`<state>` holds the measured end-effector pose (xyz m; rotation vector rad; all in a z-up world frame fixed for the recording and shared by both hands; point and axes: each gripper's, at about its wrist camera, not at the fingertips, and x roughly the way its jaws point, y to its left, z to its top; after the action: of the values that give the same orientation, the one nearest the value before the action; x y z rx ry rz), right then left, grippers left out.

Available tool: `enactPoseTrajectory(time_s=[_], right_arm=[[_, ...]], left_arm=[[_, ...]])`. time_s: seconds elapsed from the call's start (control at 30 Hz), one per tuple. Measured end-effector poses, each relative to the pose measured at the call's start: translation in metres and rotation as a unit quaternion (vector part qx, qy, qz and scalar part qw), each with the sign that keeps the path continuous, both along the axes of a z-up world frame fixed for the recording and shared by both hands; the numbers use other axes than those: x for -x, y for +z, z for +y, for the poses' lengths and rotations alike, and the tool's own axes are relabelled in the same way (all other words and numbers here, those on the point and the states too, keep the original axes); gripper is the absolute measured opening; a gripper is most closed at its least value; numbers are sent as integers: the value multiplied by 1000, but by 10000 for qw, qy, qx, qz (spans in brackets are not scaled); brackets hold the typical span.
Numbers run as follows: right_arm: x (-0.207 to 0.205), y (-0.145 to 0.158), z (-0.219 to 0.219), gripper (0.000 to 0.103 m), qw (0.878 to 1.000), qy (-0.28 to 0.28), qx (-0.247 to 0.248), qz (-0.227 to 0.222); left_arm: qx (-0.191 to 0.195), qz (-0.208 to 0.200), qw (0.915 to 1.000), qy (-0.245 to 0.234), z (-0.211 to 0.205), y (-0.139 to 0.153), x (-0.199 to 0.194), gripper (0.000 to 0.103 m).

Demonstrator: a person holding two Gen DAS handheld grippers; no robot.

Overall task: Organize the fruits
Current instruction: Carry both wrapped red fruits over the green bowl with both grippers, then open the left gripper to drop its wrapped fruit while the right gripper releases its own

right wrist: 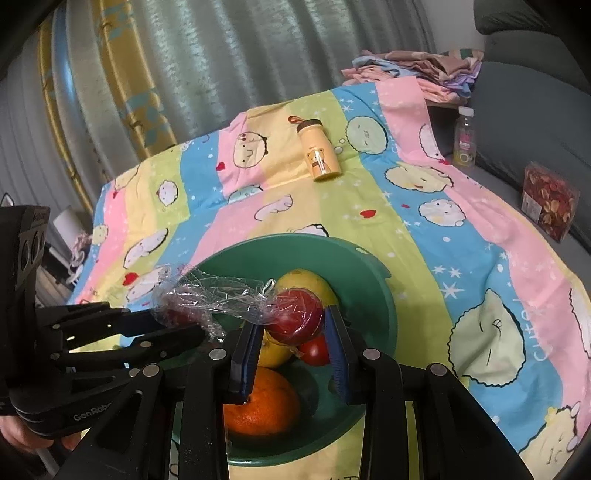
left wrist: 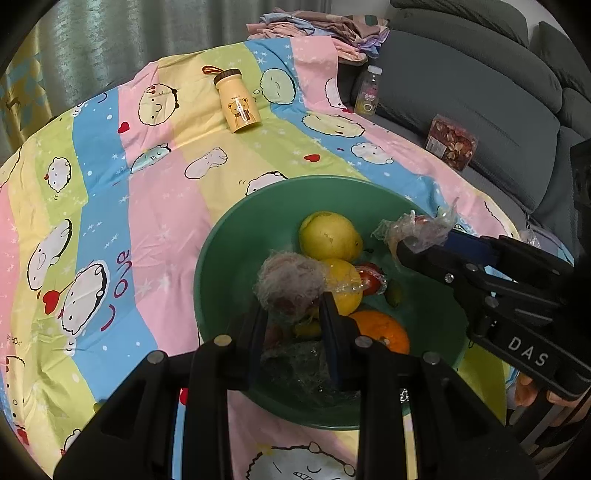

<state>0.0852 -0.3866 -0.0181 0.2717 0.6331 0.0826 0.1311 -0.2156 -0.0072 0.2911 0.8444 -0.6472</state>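
A green bowl (left wrist: 221,236) (right wrist: 369,266) stands on the striped cartoon cloth. Inside lie two yellow fruits (left wrist: 328,236), a red one (left wrist: 371,280) and an orange (left wrist: 384,328) (right wrist: 258,402). Over the bowl's near side, my left gripper (left wrist: 291,310) (right wrist: 181,325) is shut on a crumpled wad of plastic wrap (left wrist: 288,284) with something reddish inside. My right gripper (right wrist: 293,321) (left wrist: 417,243) is shut on a red fruit in clear film (right wrist: 295,317), held above the bowl. Film stretches between the two grippers in the right wrist view; I cannot tell whether it is one piece.
A yellow bear bottle (left wrist: 238,103) (right wrist: 319,157) lies on the cloth beyond the bowl. On the grey sofa (left wrist: 480,92) to the right are a clear drink bottle (left wrist: 367,90) and a box of dried snacks (left wrist: 450,142). Folded clothes (left wrist: 314,26) are piled behind.
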Motion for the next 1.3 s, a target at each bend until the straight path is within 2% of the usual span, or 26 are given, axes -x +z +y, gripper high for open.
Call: enactPoseTrajectory(time_s=[0.37, 1.03, 1.3], right_arm=[[-2, -2, 1, 35, 9999, -8, 83, 84], [-1, -5, 2, 35, 9999, -34, 115, 110], [-1, -5, -2, 35, 9998, -124, -14, 131]], left_arm=[[-220, -25, 9997, 32, -4, -5, -2, 28], [-269, -52, 9996, -1, -7, -7, 0, 27], [-263, -102, 9996, 16, -6, -6, 1, 28]])
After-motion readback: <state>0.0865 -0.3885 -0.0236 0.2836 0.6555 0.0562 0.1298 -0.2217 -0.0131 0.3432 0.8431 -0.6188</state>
